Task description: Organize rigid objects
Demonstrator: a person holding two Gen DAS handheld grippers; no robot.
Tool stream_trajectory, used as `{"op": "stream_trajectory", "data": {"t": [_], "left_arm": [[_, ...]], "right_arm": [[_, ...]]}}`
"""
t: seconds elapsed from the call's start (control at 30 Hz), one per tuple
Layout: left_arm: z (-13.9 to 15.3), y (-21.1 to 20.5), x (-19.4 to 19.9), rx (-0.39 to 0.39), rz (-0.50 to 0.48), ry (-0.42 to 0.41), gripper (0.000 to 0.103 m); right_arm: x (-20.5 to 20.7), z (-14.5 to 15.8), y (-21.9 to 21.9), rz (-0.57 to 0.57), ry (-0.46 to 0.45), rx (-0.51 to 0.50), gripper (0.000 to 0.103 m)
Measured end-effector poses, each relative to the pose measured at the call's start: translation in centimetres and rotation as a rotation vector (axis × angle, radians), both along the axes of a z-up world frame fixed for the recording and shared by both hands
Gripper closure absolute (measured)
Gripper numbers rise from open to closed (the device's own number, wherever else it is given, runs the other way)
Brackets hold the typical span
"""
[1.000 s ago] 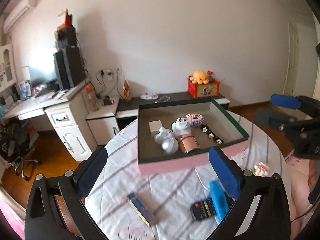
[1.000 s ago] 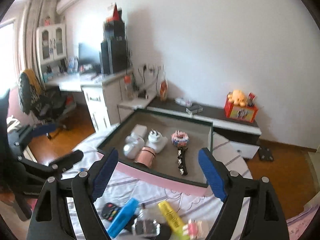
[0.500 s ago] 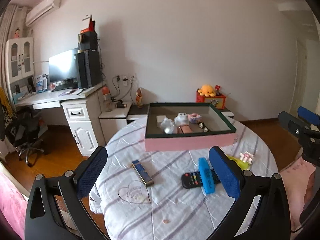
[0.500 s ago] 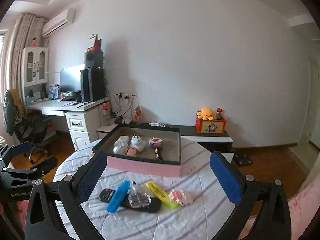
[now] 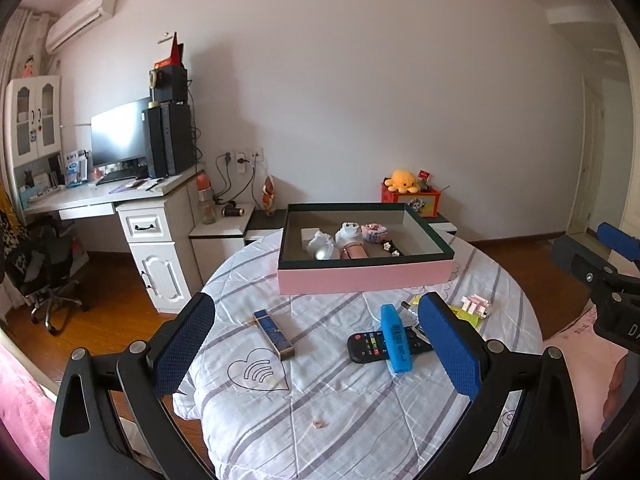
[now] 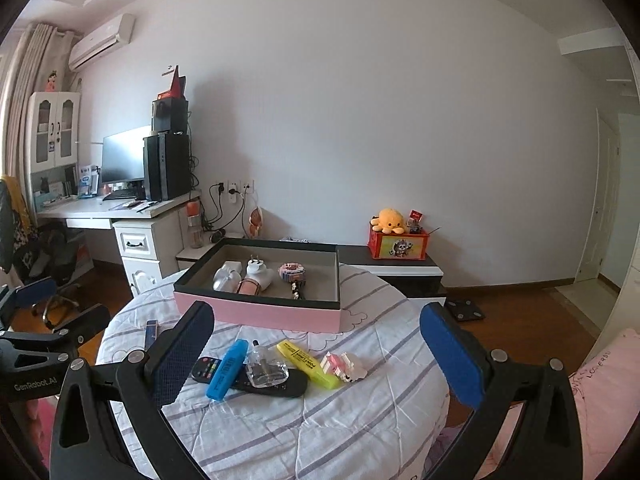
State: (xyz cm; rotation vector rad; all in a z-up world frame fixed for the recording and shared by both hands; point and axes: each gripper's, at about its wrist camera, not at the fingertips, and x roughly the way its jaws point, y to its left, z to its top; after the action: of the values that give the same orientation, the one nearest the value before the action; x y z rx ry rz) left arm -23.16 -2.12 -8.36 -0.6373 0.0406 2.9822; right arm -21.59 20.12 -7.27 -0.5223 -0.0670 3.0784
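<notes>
My left claw (image 5: 316, 334) stands wide apart, nothing between its blue pads. My right claw (image 6: 316, 344) has just been opening and gapes empty too. At centre frame the shallow pink cardboard box with a dark green rim (image 6: 256, 314) sits on the round table under a striped white cloth (image 6: 320, 420). Below it, lower centre, a blue highlighter (image 6: 227, 369) and a clear glass bottle (image 6: 266, 368) lie on a black remote (image 6: 280, 386), just beside a yellow highlighter (image 6: 308, 363).
</notes>
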Motion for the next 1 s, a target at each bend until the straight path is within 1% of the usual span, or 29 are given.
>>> {"op": "stream_trajectory", "data": {"t": [0.2, 0.37, 0.7, 0.87, 1.0], "left_arm": [[0.2, -0.2, 0.3, 0.002, 0.003, 0.004, 0.000], [0.4, -0.2, 0.5, -0.012, 0.005, 0.006, 0.000], [0.0, -0.4, 0.3, -0.027, 0.011, -0.006, 0.000], [-1.0, -1.2, -0.4, -0.025, 0.012, -0.037, 0.000], [-2.9, -2.6, -1.4, -0.019, 0.042, -0.100, 0.000]], "right_arm": [[0.2, 0.0, -0.1, 0.001, 0.004, 0.002, 0.000], [0.1, -0.1, -0.3, 0.011, -0.002, -0.001, 0.000], [-0.7, -0.6, -0.5, 0.023, -0.036, -0.002, 0.000], [-1.6, -1.6, -0.6, 0.030, -0.073, -0.002, 0.000], [-2.9, -3.3, -0.4, 0.030, -0.128, -0.005, 0.000]]}}
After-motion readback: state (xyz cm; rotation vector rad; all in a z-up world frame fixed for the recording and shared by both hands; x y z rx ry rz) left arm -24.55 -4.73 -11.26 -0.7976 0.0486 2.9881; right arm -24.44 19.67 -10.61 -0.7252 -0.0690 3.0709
